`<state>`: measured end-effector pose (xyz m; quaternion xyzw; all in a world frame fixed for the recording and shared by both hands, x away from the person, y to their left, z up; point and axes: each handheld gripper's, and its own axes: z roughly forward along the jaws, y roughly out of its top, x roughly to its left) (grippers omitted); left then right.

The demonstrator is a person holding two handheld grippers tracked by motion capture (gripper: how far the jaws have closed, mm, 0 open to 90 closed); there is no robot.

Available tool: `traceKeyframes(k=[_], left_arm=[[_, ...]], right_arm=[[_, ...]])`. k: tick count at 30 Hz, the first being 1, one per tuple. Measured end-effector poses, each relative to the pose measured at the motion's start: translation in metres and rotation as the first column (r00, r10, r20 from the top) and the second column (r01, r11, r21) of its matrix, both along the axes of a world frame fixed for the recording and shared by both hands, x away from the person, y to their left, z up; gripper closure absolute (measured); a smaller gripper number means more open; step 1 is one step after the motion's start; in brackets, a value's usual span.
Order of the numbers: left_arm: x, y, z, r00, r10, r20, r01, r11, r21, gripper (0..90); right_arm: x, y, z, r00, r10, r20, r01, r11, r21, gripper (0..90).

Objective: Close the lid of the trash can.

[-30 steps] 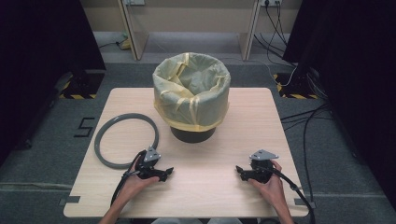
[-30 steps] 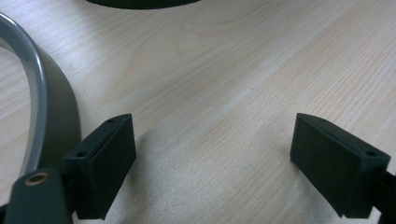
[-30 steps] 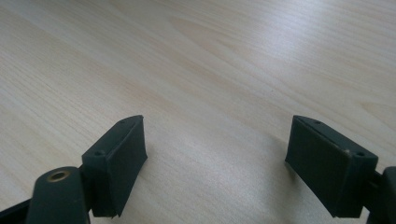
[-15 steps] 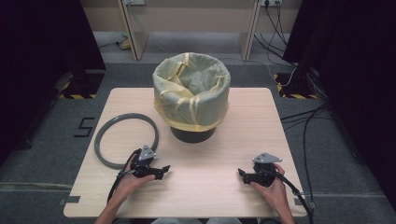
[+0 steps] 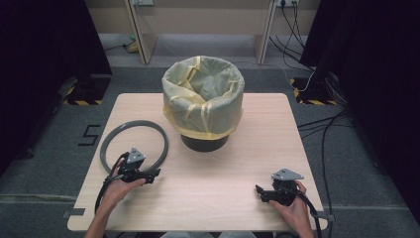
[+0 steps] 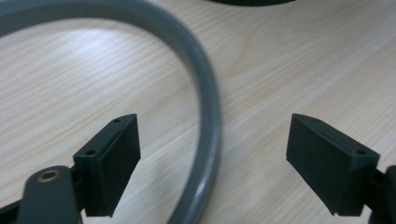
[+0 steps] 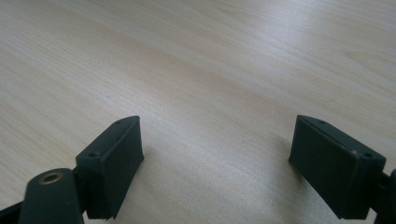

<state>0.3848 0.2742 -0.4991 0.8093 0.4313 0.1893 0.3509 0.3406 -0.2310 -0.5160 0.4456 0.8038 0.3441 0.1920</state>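
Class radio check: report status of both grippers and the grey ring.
Left gripper open, astride grey ring, pads clear. Right gripper open over bare table. Nothing in the way.

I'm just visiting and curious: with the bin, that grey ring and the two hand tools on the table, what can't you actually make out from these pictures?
- Bin bottom: high view, the yellowish bag lines the inside.
- Grey ring: high view, the left gripper covers its near arc; left gripper view, the edges cut most of it off.
- Whether the ring lies flat: too small.
- Right gripper jaws: high view, dark and too small to judge.
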Motion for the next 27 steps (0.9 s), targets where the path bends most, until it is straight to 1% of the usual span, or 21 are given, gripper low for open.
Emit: traceKeyframes(k=[1,4,8,12,15,17,19,20,24,27], left_arm=[[0.001,0.004,0.0,1.0,0.004,-0.002,-0.004,1.0,-0.008,19.7],[0.001,0.013,0.0,0.9998,0.003,-0.019,-0.003,0.9999,-0.012,23.0],[0.0,0.02,-0.003,0.9987,-0.024,-0.044,0.024,0.9997,-0.004,30.2],[0.0,0.02,-0.007,0.9962,-0.054,-0.068,0.054,0.9985,-0.003,36.4],[0.001,0.017,-0.01,0.9941,-0.076,-0.078,0.077,0.9969,0.017,41.7],[0.001,0.016,-0.011,0.9933,-0.088,-0.075,0.09,0.9956,0.025,44.2],[0.001,0.016,-0.01,0.9924,-0.098,-0.074,0.1,0.9946,0.027,49.7],[0.002,0.016,-0.01,0.9922,-0.1,-0.074,0.103,0.9944,0.026,51.4],[0.0,0.016,-0.01,0.9881,-0.138,-0.069,0.14,0.9899,0.022,61.9],[-0.001,0.016,-0.011,0.9871,-0.147,-0.064,0.148,0.9889,0.013,70.0]], right_arm=[[0.0,0.0,0.0,1.0,0.0,0.001,0.0,1.0,0.0,17.4],[-0.001,-0.001,0.0,1.0,0.0,0.002,0.0,1.0,-0.001,17.4],[-0.001,-0.001,0.0,1.0,0.002,0.002,-0.002,1.0,-0.001,17.3],[-0.001,-0.001,0.0,1.0,0.002,0.002,-0.002,1.0,0.001,17.2],[-0.001,-0.001,0.0,1.0,0.005,0.001,-0.005,1.0,0.001,17.1],[-0.001,-0.002,0.0,1.0,0.008,0.0,-0.008,1.0,0.004,17.2],[-0.001,-0.002,0.0,1.0,0.009,0.0,-0.009,1.0,0.005,17.2],[-0.001,-0.002,0.0,1.0,0.01,0.0,-0.01,1.0,0.004,17.2],[-0.001,-0.002,0.0,0.9999,0.012,-0.001,-0.012,1.0,0.002,17.2],[-0.001,-0.002,0.0,0.9999,0.014,0.002,-0.014,1.0,-0.002,17.2]])
